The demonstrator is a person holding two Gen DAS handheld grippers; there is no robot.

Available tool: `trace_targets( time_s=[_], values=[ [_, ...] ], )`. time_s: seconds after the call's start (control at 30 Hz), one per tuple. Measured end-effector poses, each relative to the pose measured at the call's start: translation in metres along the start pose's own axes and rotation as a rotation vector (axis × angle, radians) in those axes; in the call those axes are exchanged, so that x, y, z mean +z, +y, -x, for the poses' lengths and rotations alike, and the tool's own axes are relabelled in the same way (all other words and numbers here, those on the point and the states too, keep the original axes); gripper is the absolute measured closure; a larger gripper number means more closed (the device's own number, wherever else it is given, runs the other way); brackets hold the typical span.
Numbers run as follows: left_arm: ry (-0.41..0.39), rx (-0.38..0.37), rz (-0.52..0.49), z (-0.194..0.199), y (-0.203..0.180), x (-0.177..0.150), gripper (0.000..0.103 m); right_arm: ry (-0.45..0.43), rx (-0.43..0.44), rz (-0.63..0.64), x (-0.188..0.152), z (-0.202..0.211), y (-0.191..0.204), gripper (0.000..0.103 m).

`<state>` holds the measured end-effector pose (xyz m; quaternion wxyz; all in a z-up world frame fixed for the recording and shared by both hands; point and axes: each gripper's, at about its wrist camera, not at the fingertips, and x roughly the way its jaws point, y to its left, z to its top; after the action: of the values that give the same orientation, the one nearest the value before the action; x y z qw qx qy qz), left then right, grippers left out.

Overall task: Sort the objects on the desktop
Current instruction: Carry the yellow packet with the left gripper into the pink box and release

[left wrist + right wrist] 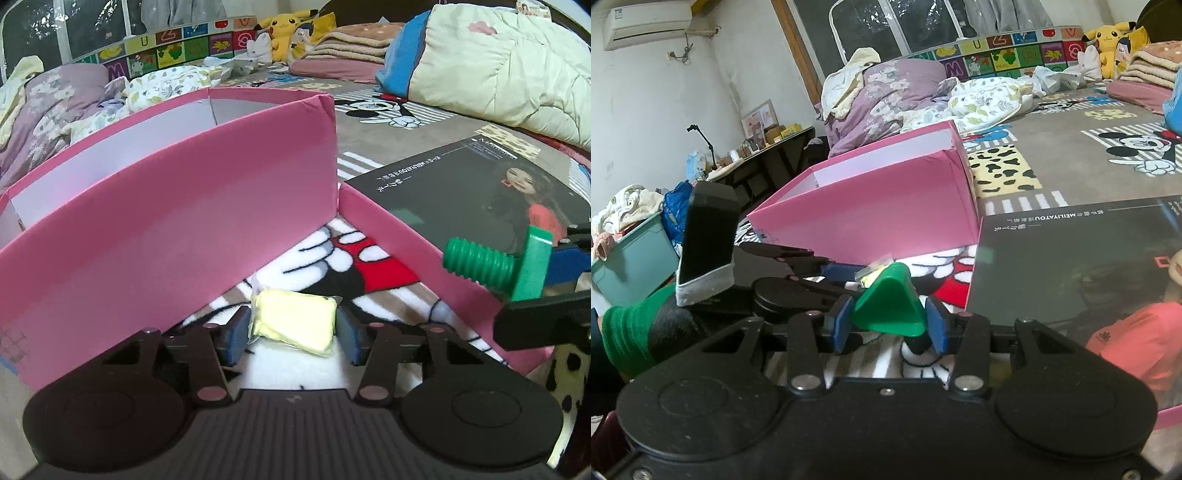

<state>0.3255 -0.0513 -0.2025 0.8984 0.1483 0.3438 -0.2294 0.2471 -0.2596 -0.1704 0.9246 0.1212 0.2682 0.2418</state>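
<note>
Left wrist: yellow packet (pixel 293 323) pinched between left claw (pixel 291 328) pads

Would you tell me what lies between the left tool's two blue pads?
A wrapped yellow block, pressed by both pads, in the left wrist view.

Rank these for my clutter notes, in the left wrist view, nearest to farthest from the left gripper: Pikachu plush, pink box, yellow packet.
1. yellow packet, between the left gripper's pads.
2. pink box, just beyond, to the left.
3. Pikachu plush, far back, top centre.
</note>
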Motion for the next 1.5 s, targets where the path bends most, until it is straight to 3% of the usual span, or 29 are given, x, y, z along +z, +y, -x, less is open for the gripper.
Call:
trace_targets(
  time_s=[0.3, 0.5, 0.77, 1.23, 1.5],
  values=[
    [0.024, -0.035, 0.013, -0.009, 0.002, 0.006, 0.054, 0.006, 0.004, -0.003, 0.0, 0.0, -0.004, 0.06],
    [0.009, -0.016, -0.023, 0.001, -0.006, 0.003, 0.058, 0.004, 0.003, -0.008, 0.001, 0.0, -0.005, 0.06],
    [-0.012, 0.047, 0.004, 0.036, 0.0, -0.001, 0.058, 0.001, 0.008, -0.007, 0.001, 0.001, -0.005, 0.061],
    [-0.121, 0.149, 0.174, 0.111, 0.041, 0.016, 0.058, 0.018, 0.016, 0.019, 0.001, -0.005, 0.003, 0.06],
    [-0.137, 0.236, 0.267, 0.117, 0.081, 0.042, 0.058, 0.032, 0.039, 0.051, -0.001, -0.011, 0.012, 0.06]
  ],
)
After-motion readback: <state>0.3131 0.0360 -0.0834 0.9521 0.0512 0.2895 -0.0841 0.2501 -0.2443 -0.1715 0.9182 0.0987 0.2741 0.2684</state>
